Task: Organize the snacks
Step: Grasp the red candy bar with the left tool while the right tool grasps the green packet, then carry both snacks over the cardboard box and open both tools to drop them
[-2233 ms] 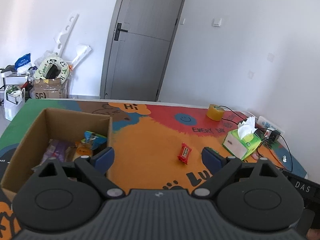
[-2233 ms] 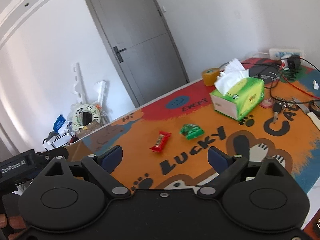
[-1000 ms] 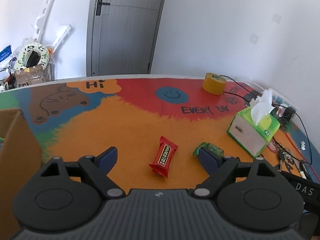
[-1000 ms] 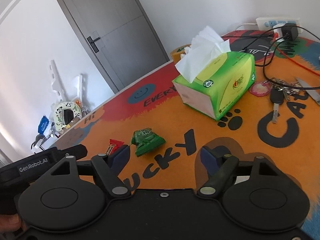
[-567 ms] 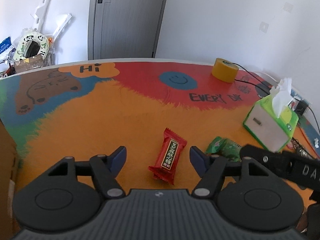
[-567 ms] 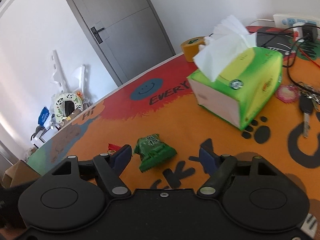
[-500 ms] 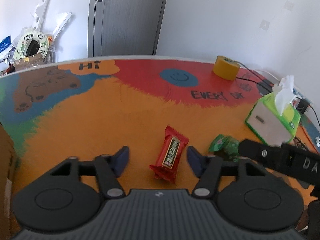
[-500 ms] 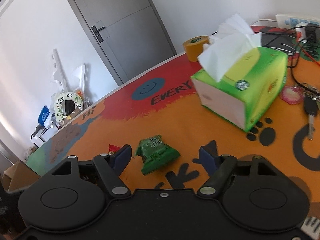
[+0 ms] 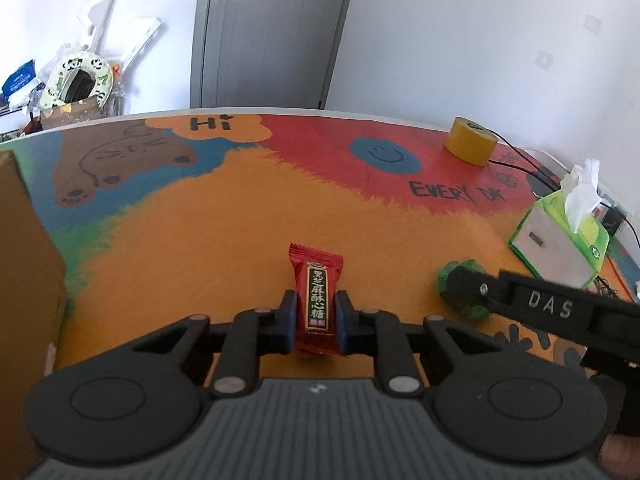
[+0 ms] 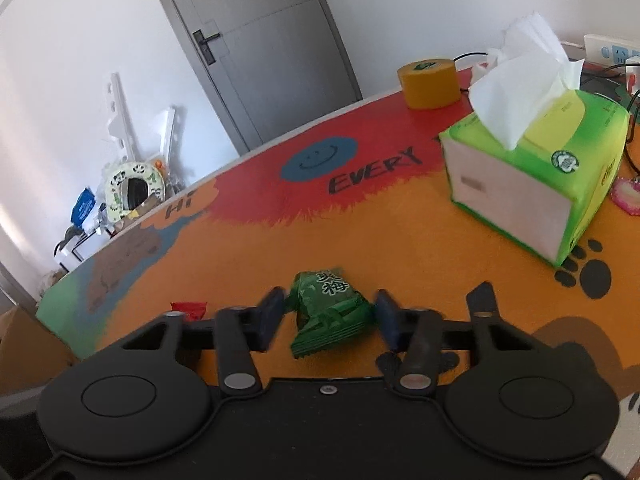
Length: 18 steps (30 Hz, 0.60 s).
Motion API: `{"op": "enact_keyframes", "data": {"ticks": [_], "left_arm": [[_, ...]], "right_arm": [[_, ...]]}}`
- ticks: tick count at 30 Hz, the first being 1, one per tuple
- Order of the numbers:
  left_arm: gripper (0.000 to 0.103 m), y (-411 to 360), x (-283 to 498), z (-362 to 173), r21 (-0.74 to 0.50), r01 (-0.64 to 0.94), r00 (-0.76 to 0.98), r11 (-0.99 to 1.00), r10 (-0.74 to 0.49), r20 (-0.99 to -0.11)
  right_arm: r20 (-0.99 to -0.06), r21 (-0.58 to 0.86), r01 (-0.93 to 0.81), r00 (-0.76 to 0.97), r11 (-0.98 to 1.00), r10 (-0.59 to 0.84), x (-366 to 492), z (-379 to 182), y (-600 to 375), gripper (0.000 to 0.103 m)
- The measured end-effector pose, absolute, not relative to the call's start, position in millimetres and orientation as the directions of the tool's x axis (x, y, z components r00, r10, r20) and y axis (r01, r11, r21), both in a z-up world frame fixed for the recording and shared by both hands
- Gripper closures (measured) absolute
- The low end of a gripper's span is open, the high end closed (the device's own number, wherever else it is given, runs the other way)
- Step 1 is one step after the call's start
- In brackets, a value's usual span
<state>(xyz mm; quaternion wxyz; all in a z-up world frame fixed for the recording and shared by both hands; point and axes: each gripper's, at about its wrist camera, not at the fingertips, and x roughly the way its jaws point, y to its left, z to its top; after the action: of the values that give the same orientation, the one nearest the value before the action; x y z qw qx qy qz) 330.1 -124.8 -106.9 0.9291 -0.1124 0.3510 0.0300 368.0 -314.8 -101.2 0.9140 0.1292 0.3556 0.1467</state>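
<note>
Two grips on the surface [image 9: 200,220]: left gripper [image 9: 316,322] fingers clamped on the red candy packet [image 9: 318,300], lower centre; right gripper [image 10: 330,316] fingers, just closing, touch the green plum-candy packet [image 10: 330,312], lower centre.

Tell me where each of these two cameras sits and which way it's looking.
Left wrist: sits behind the left gripper, looking down along its fingers, shut on the red candy; the right gripper crosses the right edge.
Right wrist: behind the right gripper, around the green snack.
Shared: tissue box, tape roll, door.
</note>
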Motion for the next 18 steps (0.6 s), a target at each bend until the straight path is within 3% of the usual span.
{"op": "enact_keyframes", "data": {"ticks": [18], "left_arm": [[0.084, -120, 269, -72, -0.214, -0.095, 0.799, 0.972, -0.054, -0.599]], "right_arm": [[-0.548, 0.378, -0.169, 0.752, 0.910, 0.367, 300, -76, -323, 0.071]]}}
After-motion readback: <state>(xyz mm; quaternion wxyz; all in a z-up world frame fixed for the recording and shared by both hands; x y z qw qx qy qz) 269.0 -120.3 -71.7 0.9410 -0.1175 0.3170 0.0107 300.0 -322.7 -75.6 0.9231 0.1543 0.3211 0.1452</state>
